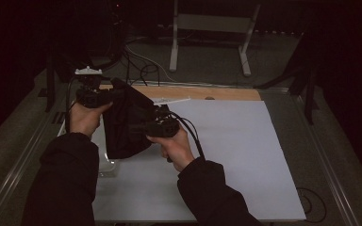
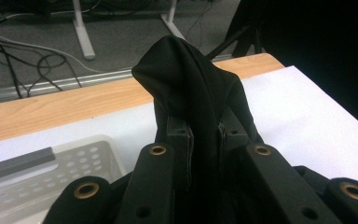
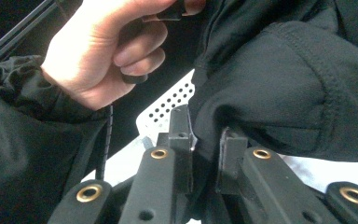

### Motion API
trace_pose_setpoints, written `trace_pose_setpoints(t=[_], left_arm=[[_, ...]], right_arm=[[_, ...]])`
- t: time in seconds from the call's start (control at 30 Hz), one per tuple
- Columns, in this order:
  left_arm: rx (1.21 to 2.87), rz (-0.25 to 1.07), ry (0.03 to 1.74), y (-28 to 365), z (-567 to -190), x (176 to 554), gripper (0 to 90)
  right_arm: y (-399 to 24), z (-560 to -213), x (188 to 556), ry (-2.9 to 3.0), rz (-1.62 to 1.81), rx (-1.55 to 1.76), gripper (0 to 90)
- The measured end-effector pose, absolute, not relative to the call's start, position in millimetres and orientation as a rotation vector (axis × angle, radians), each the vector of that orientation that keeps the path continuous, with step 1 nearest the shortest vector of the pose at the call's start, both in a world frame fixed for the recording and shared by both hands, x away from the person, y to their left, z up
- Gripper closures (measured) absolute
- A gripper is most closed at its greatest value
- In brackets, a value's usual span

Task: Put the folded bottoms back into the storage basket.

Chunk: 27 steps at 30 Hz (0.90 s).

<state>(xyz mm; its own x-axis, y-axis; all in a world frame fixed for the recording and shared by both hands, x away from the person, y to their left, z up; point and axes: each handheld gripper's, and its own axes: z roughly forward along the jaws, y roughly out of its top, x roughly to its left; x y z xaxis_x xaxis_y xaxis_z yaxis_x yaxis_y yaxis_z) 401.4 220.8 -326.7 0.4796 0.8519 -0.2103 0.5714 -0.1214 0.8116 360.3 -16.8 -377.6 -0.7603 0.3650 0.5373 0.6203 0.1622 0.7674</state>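
We hold a black garment [image 1: 125, 123] up over the left half of the table [image 1: 226, 155], one gripper on each side of it. Our left gripper [image 1: 104, 96] sits high at the far left, its jaws pressed together on a fold of the cloth; in the left gripper view the fabric [image 2: 193, 93] rises in a peak straight out from between the two pads [image 2: 186, 149], with no gap showing on either side. Our right gripper [image 1: 139, 126] works lower and nearer the middle — its jaws likewise pinching the garment, here at a stitched hem [image 3: 279, 88] that bulges out above the pads [image 3: 182, 135] in the right gripper view.

The garment hangs between the two grips, its lower edge touching or just above the white sheet [image 1: 235, 141] that covers the table; we cannot tell which. A strip of bare wood [image 1: 202, 92] shows along the far edge. A pale perforated basket [image 2: 37, 177] stands on the sheet at the near left, just beside the cloth and partly behind it — its holed wall [image 3: 168, 109] also shows past the right gripper.

Our left hand [image 3: 102, 56] appears in the right gripper view, fingers curled round its gripper's handle, dark sleeve [image 3: 23, 140] below it. Both forearms come in from the near edge in the high view, and cables trail from each tool. Beyond the table lie grey floor, loose wires and a white stand [image 1: 212, 28].
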Motion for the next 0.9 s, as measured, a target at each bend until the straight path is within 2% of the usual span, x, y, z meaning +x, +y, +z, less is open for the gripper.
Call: trace_pose_setpoints(t=[0.9], left_arm=[[1.812, 0.439, 1.235, 243, -324, 395, 79.9]], right_arm=[[24, -381, 363, -2.198, -1.624, -0.929, 80.1]])
